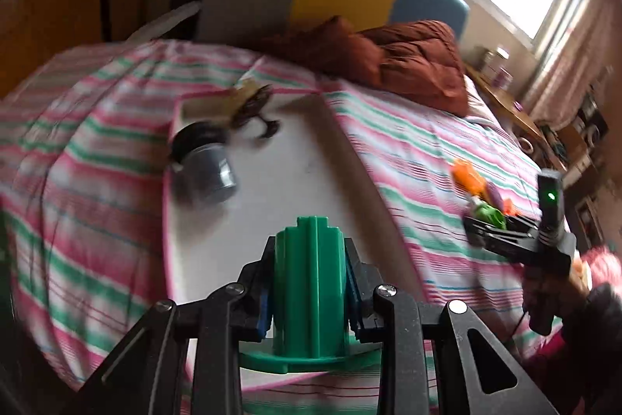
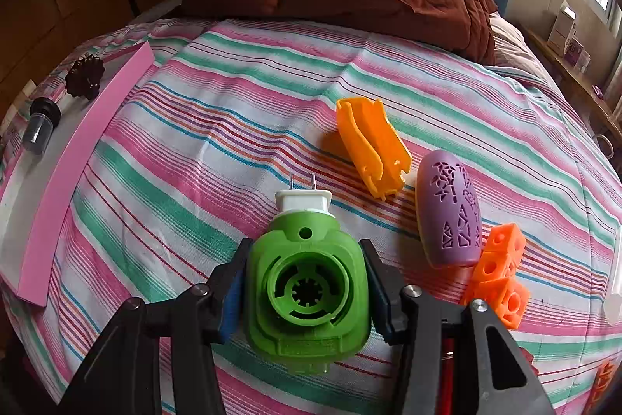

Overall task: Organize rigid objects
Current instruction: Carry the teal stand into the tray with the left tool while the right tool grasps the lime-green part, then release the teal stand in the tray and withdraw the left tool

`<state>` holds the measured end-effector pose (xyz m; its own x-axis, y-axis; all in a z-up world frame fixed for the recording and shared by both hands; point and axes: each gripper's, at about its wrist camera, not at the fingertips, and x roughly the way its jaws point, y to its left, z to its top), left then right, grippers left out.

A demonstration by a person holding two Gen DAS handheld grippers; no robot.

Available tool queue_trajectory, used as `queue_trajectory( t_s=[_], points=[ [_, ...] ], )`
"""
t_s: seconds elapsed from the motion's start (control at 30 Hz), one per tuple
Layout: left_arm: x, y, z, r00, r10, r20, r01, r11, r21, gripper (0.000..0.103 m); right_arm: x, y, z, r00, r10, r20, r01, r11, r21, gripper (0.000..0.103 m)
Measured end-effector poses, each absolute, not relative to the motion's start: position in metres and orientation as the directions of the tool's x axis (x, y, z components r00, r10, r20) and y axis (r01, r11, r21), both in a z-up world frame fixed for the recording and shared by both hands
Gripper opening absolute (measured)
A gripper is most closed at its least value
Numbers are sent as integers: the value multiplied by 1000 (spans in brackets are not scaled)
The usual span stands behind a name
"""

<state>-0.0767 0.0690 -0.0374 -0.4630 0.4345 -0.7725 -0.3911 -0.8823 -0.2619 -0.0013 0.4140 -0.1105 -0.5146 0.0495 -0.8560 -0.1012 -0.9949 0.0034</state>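
In the left wrist view, our left gripper (image 1: 311,282) is clenched on a dark green plastic piece (image 1: 311,282), a ribbed, stepped cylinder with a thin round flange at its base, pressed between the blue-padded jaws. Just beyond the jaws lies a smooth white tray (image 1: 303,162) with a pink edge, resting on the striped bed sheet (image 1: 77,150) of woven pink, green and white cloth. At the tray's far end, ahead and left of the jaws, a small clear jar (image 1: 206,166) with a black cap lies on its side, and past it a dark brown spiky object (image 1: 254,107), blurred. Far to the right of the jaws we see our right gripper (image 1: 490,224) with green and orange shapes around it.

In the right wrist view, the right gripper (image 2: 307,282) grasps a light green plug-in device (image 2: 307,282), a rounded moulded body with a ringed circular socket, a white plug block and two metal prongs pointing away. Ahead and right of the jaws on the sheet lie an orange grooved plastic shell (image 2: 371,146), a matte purple oval pod (image 2: 451,209) with cut-out patterns, and orange perforated cubes (image 2: 501,271) touching the pod. Far left, the tray's pink rim (image 2: 74,177) shows, with the jar and spiky object behind it.
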Motion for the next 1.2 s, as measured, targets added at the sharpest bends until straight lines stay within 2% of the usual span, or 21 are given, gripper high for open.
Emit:
queue_trajectory(
  t_s=[0.17,0.47,0.53,0.6,0.9,1.0,1.2],
  points=[
    [-92,53,-53,-453,385,-804,-351,-906,-236,30,-1,413,-111,-515,50,-856,-99,-995,1,53],
    [-126,69,-72,-429,314,-847,-363,-919,-157,30,-1,413,-111,-516,54,-855,-100,-995,-2,53],
    [-133,70,-75,-433,299,-851,-356,-924,-143,34,-2,412,-111,-516,52,-855,-99,-995,-1,53],
    [-138,70,-76,-455,292,-841,-357,-925,-129,42,-2,412,-111,-516,53,-855,-98,-995,-2,53],
    [-129,72,-64,-621,152,-769,-334,-939,85,44,-2,412,-111,-518,51,-854,-97,-995,0,53],
    [-114,68,-51,-653,165,-739,-329,-941,80,55,-2,412,-111,-519,49,-853,-98,-995,3,53],
    [-80,61,-29,-669,215,-712,-331,-943,26,57,-2,409,-111,-525,56,-849,-98,-995,-5,53]
  ],
)
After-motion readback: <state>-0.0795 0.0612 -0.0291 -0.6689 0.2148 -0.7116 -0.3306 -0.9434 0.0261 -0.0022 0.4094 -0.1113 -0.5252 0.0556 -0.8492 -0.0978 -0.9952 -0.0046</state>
